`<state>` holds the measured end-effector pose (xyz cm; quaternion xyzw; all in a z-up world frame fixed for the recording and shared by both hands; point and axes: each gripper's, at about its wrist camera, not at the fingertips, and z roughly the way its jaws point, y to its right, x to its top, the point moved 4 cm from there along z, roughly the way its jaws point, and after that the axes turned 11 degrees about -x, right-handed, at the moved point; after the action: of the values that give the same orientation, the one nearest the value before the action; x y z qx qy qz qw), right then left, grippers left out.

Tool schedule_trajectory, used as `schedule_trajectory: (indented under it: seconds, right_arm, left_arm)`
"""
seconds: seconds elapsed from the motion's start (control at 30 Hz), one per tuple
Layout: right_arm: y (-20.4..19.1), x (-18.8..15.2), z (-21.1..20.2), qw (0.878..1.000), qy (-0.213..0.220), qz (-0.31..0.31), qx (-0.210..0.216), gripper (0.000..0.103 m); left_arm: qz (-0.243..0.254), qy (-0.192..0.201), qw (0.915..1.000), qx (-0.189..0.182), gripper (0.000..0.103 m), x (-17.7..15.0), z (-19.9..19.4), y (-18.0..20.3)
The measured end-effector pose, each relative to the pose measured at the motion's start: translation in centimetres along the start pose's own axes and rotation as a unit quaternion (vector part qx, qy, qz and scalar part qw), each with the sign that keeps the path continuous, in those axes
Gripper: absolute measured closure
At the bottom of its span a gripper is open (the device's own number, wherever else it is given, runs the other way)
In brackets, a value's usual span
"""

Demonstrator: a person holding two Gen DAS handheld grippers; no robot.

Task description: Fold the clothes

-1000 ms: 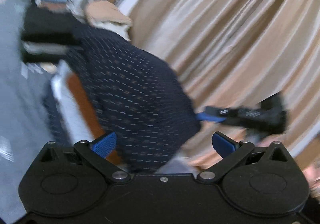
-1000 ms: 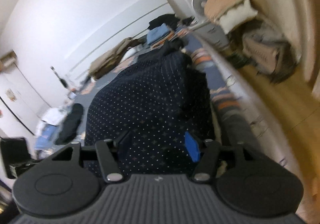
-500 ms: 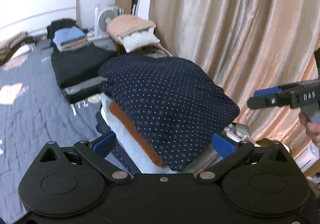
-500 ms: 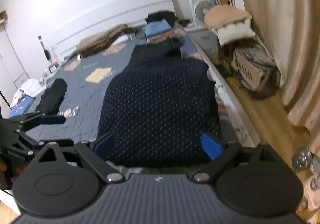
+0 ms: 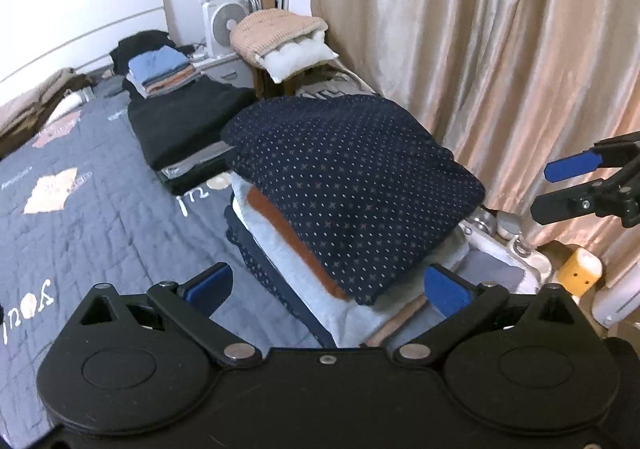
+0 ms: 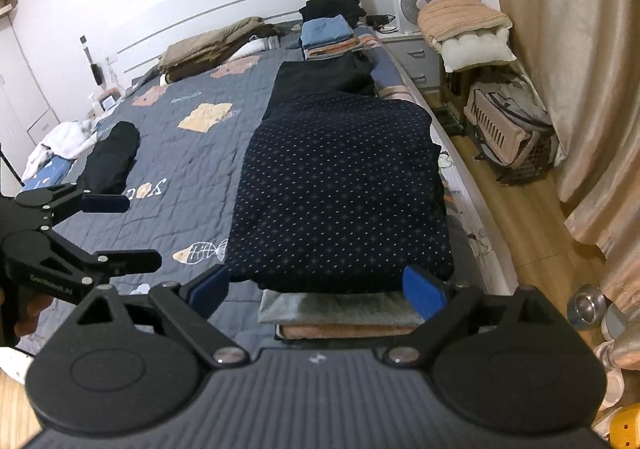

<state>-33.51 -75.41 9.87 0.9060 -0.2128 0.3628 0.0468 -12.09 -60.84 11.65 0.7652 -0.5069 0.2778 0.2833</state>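
A bed with a dark grey quilt printed with orange patches and fish filled most of both views, and a beige curtain hung along its far side. At the bed's near edge sat a stack of folded clothes: grey, orange-brown and dark layers, topped by a navy dotted garment that lay folded flat and covered the pile. Beyond it on the quilt lay a folded black garment, then a smaller pile with a blue piece on top by the headboard. A rolled black item lay apart toward the bed's middle.

The right gripper hovered just in front of the stack, its blue-padded jaws spread wide, holding nothing. The left gripper likewise stood wide apart and empty, facing the stack's corner. Neither touched the navy garment, as far as could be seen.
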Motion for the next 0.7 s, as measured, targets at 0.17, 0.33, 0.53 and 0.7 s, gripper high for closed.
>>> schedule_trajectory:
  seconds: [0.17,0.33,0.53,0.7]
  right_arm:
    - [-0.8,0.0,-0.9,1.000,-0.009,-0.012,-0.002,0.009]
    - [-1.6,0.0,-1.8,1.000,-0.017,-0.023,-0.004,0.009]
    - [-1.5,0.3,-2.1,1.000,-0.018,-0.020,-0.009,0.009]
    - [-1.6,0.3,-2.1,0.999,-0.022,-0.022,-0.008,0.009]
  left_arm:
    - [0.010,-0.012,0.9998,0.013,0.000,-0.1,-0.8,0.2]
    - [0.016,-0.019,0.9994,0.023,0.000,-0.2,-1.5,0.4]
    - [0.028,-0.027,0.9986,0.035,0.000,-0.5,-1.9,0.5]
    - [0.033,-0.029,0.9983,0.038,0.000,-0.6,-2.1,0.7]
